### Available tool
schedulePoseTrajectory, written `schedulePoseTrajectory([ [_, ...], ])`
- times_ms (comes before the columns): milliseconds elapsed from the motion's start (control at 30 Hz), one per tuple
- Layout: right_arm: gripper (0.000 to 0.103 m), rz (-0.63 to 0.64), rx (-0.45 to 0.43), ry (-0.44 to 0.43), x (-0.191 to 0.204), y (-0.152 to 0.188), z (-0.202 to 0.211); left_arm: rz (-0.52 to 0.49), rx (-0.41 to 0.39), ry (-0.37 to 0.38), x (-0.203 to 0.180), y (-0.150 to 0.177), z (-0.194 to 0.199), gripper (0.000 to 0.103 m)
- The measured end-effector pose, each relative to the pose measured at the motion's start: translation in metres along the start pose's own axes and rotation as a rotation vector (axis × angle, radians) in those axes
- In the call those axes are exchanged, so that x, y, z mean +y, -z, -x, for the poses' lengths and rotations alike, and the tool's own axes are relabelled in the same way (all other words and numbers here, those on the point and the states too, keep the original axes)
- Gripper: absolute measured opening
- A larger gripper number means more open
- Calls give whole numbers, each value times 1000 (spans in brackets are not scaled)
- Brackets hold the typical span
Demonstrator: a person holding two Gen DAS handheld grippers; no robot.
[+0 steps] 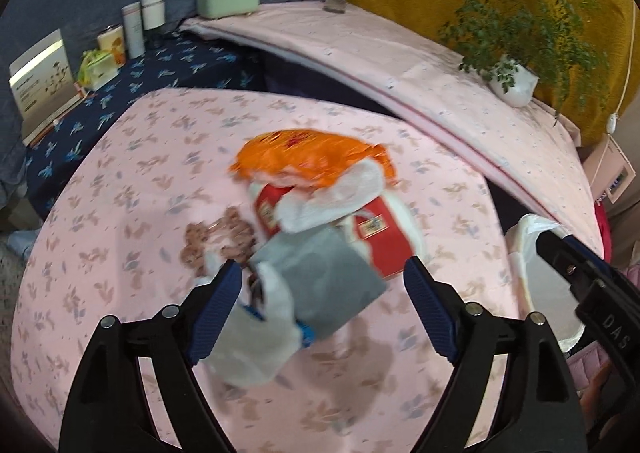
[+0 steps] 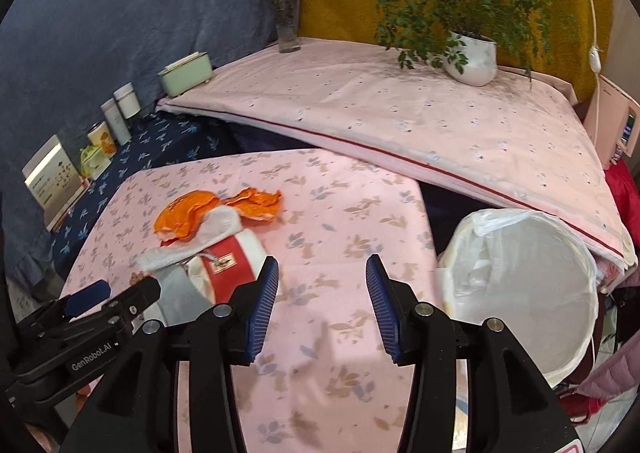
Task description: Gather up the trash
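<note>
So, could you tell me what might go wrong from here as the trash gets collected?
1. The trash pile lies overlapped: orange wrapper, white tissue, red box, grey packet. The open left gripper might catch only one piece and scatter the rest.
2. The brown crumbs look too loose for the pads.
3. The lined bin sits beyond the table edge, so a loosely held piece could drop into the gap.

Right tongs (image 2: 322, 297) apart, possibly empty, lined bin (image 2: 520, 293) beside

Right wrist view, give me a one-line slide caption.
Open right tool over the floral tablecloth, trash pile at left, lined bin at right.
</note>
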State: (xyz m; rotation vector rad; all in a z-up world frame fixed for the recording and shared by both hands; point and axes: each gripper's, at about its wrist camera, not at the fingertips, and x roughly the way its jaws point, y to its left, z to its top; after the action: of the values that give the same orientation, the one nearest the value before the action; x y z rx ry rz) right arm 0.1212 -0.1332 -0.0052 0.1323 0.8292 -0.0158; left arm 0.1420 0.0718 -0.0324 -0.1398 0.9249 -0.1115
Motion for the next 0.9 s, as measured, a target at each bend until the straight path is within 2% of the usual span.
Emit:
schedulePoseTrajectory([
  [100, 49, 20, 12, -16, 14, 6, -4, 21, 28, -19, 22, 13, -4, 84],
  [300, 52, 48, 49, -47, 41, 23, -16, 40, 84, -39, 51, 40, -11, 84],
  [567, 52, 60, 105, -83, 65, 43, -32, 54, 128, 3, 61, 58, -25, 81],
  [633, 53, 65, 114, -86, 69, 47, -35, 59, 140, 22, 63, 59, -29, 71],
  [667, 53, 67, 119, -88, 71, 48, -37, 64, 146, 30, 64, 59, -30, 68],
  [767, 53, 70, 134, -89, 75, 52, -42, 59, 151, 59, 64, 58, -31, 50],
  [833, 53, 69, 144, -91, 76, 54, -46, 47, 150, 76, 63, 58, -29, 23],
  [900, 53, 67, 155, -95, 78, 55, -50, 49, 151, 97, 65, 57, -26, 15],
])
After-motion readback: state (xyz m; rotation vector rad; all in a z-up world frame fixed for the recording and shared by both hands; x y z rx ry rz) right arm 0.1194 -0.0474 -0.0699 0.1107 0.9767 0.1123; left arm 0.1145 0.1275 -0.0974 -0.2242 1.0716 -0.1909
